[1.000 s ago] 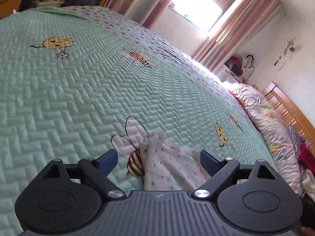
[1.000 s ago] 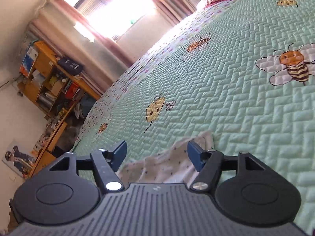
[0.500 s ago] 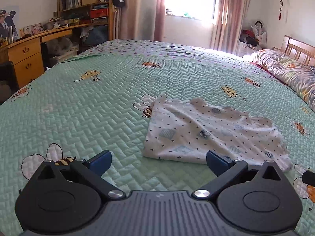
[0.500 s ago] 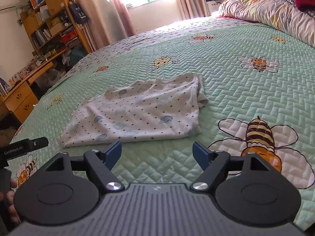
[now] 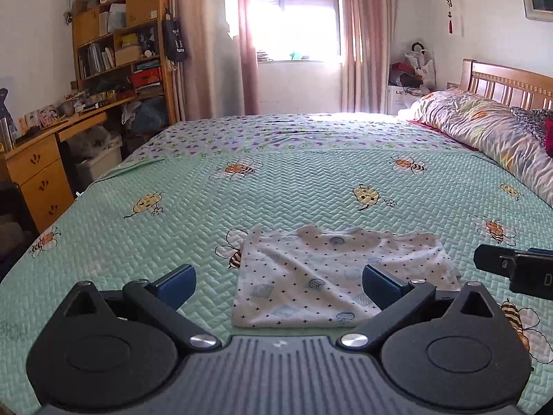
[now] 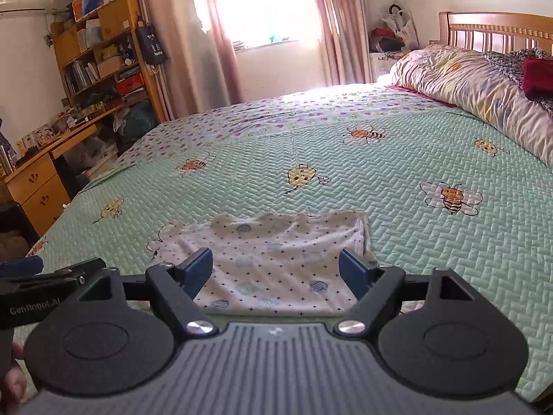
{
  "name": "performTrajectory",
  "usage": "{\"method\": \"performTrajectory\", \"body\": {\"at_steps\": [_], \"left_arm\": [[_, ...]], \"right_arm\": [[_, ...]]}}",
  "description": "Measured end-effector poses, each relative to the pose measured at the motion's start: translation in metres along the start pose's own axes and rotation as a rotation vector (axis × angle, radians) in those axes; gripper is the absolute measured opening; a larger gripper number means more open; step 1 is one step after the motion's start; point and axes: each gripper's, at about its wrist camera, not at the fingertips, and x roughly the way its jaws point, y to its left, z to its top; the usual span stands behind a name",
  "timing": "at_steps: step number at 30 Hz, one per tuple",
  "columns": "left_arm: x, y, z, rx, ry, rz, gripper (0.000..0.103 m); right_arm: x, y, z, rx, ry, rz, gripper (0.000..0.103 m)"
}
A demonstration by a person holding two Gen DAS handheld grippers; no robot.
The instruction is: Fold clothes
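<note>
Presently we are holding both tongs apart and empty: left gripper [image 5: 278, 285], right gripper [image 6: 276, 268]. Dotted garment [image 5: 340, 276] is lying folded at twelve o'clock on bee quilt [image 5: 276, 186]; soft, light, limp; we are recommending corner grips.

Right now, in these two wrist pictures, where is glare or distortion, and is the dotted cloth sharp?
Left wrist view: the bright window between pink curtains is washed out and the green quilted bedspread bulges like a dome; the white dotted folded garment is sharp. Right wrist view: the same window glares, and the garment is sharp.
</note>
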Motion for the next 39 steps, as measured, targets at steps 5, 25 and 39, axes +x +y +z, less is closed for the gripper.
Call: {"method": "performTrajectory", "body": {"at_steps": [5, 25, 39], "left_arm": [[0.002, -0.008, -0.014, 0.023, 0.039, 0.017, 0.102], [0.041, 0.007, -0.055, -0.024, 0.134, -0.023, 0.102], [0.034, 0.133, -0.097, -0.348, 0.142, 0.09, 0.102]], "right_arm": [[0.004, 0.006, -0.017, -0.042, 0.038, -0.015, 0.084], [0.019, -0.011, -0.041, 0.019, 0.081, 0.058, 0.085], [0.176, 0.066, -0.065, 0.075, 0.07, 0.432, 0.085]]}}
